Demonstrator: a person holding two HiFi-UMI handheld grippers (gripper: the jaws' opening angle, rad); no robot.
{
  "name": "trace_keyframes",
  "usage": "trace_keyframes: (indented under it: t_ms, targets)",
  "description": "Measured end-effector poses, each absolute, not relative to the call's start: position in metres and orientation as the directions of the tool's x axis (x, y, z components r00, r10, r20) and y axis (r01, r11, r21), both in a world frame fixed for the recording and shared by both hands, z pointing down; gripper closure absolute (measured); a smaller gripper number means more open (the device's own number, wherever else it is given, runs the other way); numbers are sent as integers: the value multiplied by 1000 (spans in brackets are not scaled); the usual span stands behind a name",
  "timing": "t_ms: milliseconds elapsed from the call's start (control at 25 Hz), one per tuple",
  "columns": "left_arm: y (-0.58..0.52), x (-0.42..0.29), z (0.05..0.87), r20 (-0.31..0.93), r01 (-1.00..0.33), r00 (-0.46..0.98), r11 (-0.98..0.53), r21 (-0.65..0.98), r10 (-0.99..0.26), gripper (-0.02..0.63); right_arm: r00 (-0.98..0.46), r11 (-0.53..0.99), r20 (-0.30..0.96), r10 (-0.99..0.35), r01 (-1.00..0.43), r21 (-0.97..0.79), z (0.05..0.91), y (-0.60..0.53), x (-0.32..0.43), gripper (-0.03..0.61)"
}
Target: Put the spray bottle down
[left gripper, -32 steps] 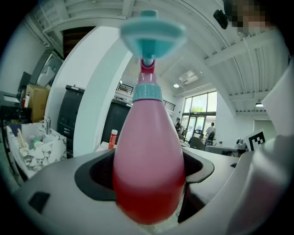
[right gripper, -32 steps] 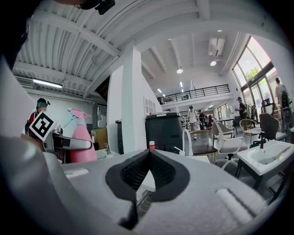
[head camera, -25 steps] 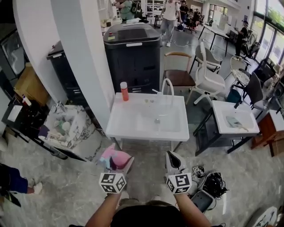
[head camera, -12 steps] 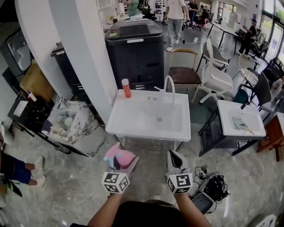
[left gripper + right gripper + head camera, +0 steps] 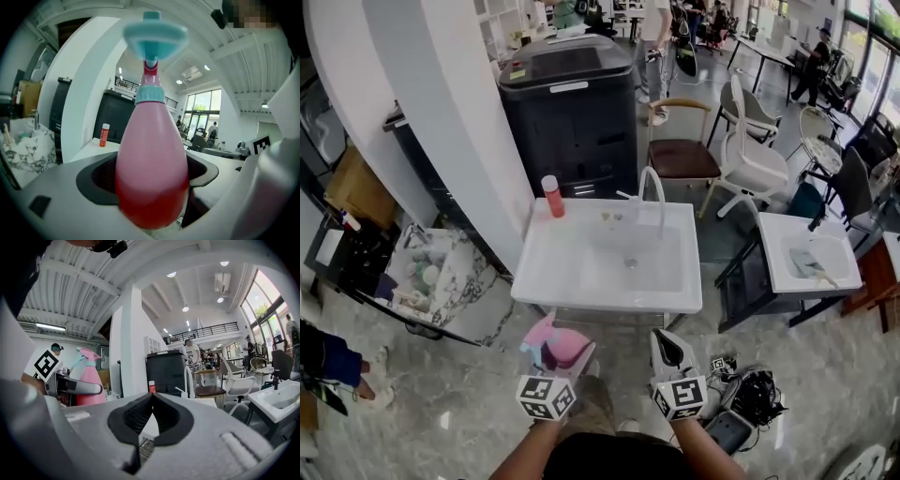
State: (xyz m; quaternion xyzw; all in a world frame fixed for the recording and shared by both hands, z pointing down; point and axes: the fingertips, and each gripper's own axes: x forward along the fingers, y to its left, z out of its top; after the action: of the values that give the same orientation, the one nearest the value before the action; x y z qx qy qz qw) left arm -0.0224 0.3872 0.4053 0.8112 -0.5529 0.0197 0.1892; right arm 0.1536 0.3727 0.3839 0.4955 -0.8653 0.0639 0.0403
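Across the last second the picture has changed little in the hands and more in the approach. The white sink [image 5: 607,302] now fills more of the middle of the head view, and its near rim sits closer to the two tools at the bottom of the frame, which suggests the person has stepped up to it. The spray bottle [image 5: 555,343] is not down yet. It stands upright in the air in the lower middle of the head view, just short of the sink's front edge, with its pink body clamped between the jaws of the left hand-held gripper [image 5: 151,192] and its pale blue trigger head on top. The right hand-held gripper [image 5: 152,401] hangs beside it at lower right, jaws pressed together on nothing, as it was before. A small red bottle [image 5: 551,196] stands on the sink's far left corner, and the curved tap [image 5: 656,190] rises at the back, so the flat rim on the left looks like the likeliest free spot. For the task, the carry seems nearly over. What remains is to reach forward, lower the bottle onto a level part of the rim, and let go.
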Motion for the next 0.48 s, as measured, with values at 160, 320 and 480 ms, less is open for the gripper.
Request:
trace_keyframes:
  t_ms: [160, 320, 480]
  targets:
    - [341, -37, 424, 259, -897, 397, -312, 314, -881, 201, -502, 497, 174, -847, -865, -71, 394, 329, 134, 580]
    - [285, -52, 433, 268, -892, 417, -335, 303, -869, 201, -492, 488, 195, -849, -870, -69, 399, 275, 112, 580]
    - [230, -71, 436, 277, -896, 430, -369, 247, -859, 201, -476, 475, 224, -851, -878, -62, 409, 221, 93, 580]
